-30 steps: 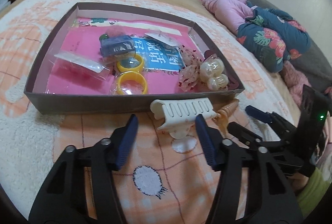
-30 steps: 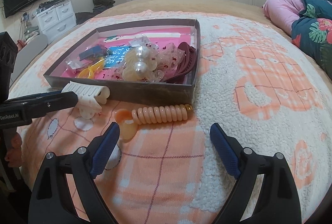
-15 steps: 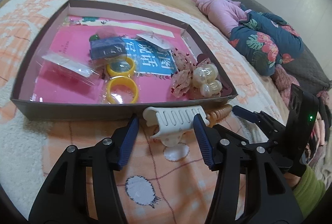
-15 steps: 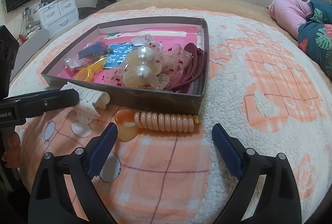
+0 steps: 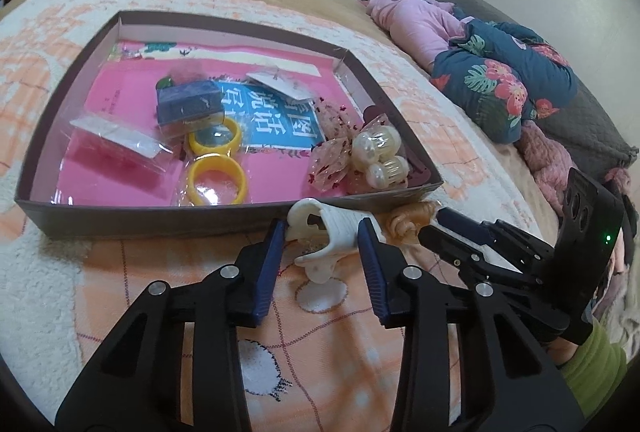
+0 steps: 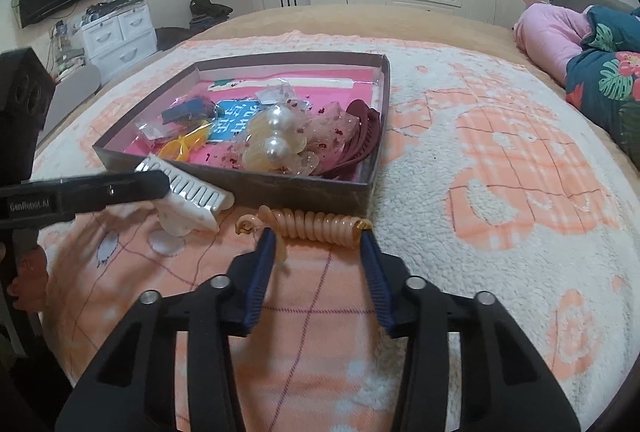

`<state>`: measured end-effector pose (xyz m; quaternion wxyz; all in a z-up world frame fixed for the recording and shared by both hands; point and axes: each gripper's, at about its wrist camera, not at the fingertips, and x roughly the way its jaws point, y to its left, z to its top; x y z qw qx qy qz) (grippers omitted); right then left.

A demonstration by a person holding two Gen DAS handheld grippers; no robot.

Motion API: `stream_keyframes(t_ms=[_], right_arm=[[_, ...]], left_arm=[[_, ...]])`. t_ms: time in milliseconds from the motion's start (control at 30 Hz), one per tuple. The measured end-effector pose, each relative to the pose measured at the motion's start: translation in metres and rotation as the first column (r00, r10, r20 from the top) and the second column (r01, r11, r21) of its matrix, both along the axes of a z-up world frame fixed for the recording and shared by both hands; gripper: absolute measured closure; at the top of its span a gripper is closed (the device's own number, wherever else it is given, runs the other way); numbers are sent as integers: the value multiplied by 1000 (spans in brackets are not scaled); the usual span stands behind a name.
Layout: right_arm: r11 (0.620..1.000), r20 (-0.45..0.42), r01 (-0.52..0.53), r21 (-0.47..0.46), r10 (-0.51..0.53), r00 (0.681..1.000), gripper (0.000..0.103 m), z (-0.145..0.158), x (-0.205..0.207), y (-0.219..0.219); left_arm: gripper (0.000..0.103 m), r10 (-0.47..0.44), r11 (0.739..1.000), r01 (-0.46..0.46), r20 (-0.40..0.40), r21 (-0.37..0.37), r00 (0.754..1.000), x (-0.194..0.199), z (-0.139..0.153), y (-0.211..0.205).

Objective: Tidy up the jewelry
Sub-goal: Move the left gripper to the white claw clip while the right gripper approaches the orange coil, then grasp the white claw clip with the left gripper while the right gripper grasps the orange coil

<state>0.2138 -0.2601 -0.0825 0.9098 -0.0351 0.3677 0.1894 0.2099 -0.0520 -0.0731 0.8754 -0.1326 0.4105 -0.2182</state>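
Both claws closing on hair pieces beside the box

The left claw (image 5: 322, 238) is closing on the white hair clip (image 5: 332, 232) and the right claw (image 6: 318, 242) on the peach spiral tie (image 6: 316, 224), both on the bed just near of the box (image 5: 132, 220), probably to lift them in. A second ago both claws stood wider around them.

White claw clip (image 5: 334, 232) — between closing jaws

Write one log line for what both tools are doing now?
left tool: closing on white claw clip | right tool: closing on peach coil tie | both beside box
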Motion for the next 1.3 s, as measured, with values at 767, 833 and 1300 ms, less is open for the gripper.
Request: stream_keyframes(t_ms=[767,833,1300], right_arm=[[1000,110,30,4,-30,993,99,37,-30,-4],[999,120,32,8,-33,992,99,42,-33,-5],[1000,199,8,17,-12,980,99,81,-33,9]], left_arm=[[76,27,999,-29,74,24,997,-16,26,12],[76,32,999,-33,84,20,996,-17,30,15],[76,75,997,-76,136,3,988,-17,50,32]])
